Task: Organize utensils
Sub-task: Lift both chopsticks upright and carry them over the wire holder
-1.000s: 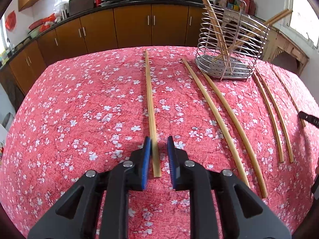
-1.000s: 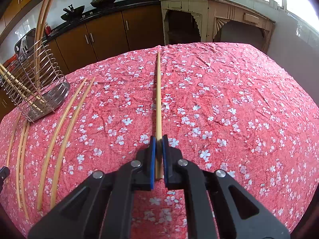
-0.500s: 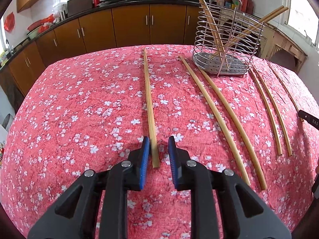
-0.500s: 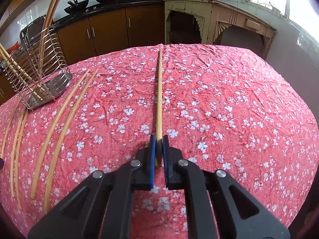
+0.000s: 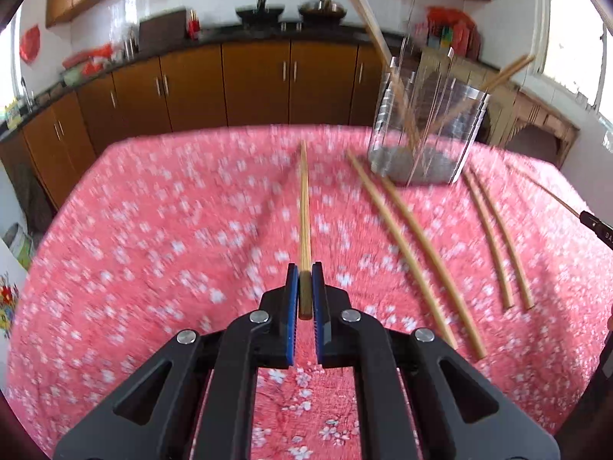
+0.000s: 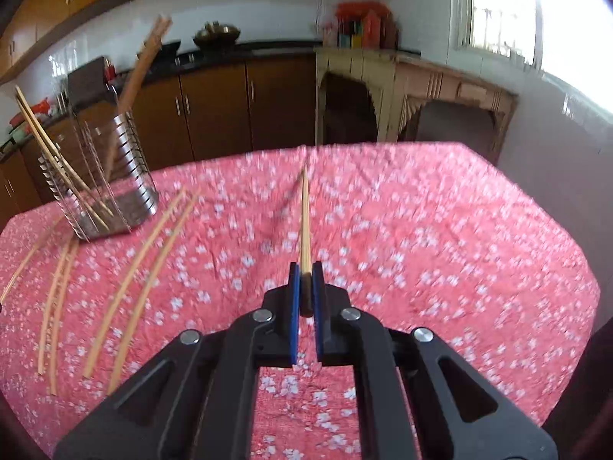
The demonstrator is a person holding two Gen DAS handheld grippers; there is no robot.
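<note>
Chopsticks of pale bamboo (image 5: 304, 207) (image 6: 305, 222), light, stiff, slippery, are pinched at their butt ends by left gripper (image 5: 305, 291) and right gripper (image 6: 305, 287)

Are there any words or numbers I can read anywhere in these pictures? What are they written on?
"DA": white letters, cut off at the picture's edge, on the black tip at the far right of the left wrist view.
Colourful boxes on the sideboard: any print is too blurred to read.
Nothing readable on the left tongs, the right tongs or the chopstick holder.
</note>
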